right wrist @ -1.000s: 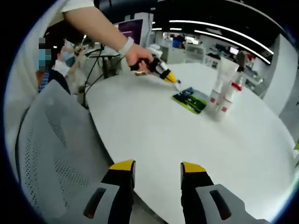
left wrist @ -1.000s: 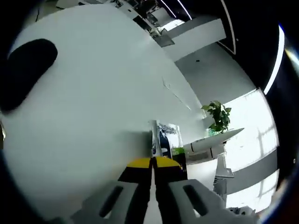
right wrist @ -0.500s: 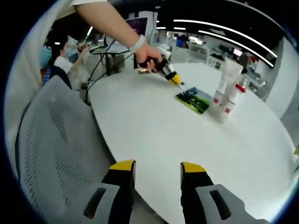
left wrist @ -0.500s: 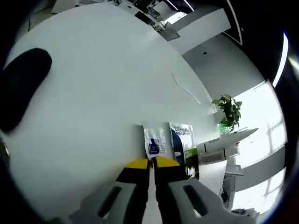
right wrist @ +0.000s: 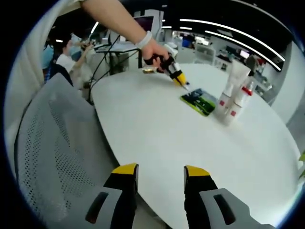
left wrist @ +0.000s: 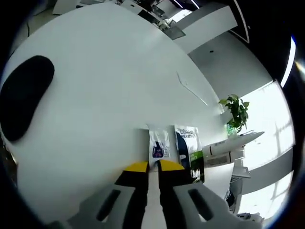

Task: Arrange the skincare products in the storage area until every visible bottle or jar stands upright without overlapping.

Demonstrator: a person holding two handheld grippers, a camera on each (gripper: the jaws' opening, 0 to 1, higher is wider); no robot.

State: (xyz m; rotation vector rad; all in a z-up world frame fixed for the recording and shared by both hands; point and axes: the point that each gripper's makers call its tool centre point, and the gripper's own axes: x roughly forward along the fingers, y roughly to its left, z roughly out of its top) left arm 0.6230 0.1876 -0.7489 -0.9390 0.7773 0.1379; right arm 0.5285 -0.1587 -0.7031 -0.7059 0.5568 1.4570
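Two flat sachets lie side by side on the round white table (left wrist: pixel 95 71): a white one (left wrist: pixel 158 144) and a blue-green one (left wrist: pixel 188 149). My left gripper (left wrist: pixel 153 167) sits at the white sachet's near edge, its yellow tips parted by a narrow gap. In the right gripper view a hand holds that left gripper (right wrist: pixel 178 78) at the sachets (right wrist: pixel 200 101). Just beyond them stand a tall white tube (right wrist: pixel 234 75) and two small white bottles with red bands (right wrist: pixel 242 98). My right gripper (right wrist: pixel 161 174) hangs open at the table's near edge, far from them.
A black oval pad (left wrist: pixel 25 95) lies at the table's left side. A grey mesh chair (right wrist: pixel 52 143) stands close to the table's near edge. People sit at desks behind it. A potted plant (left wrist: pixel 236 110) stands past the table.
The sachets, tilted up a second ago, now lie flat on the table. The left jaws' gap has widened slightly. The right gripper has hardly moved.
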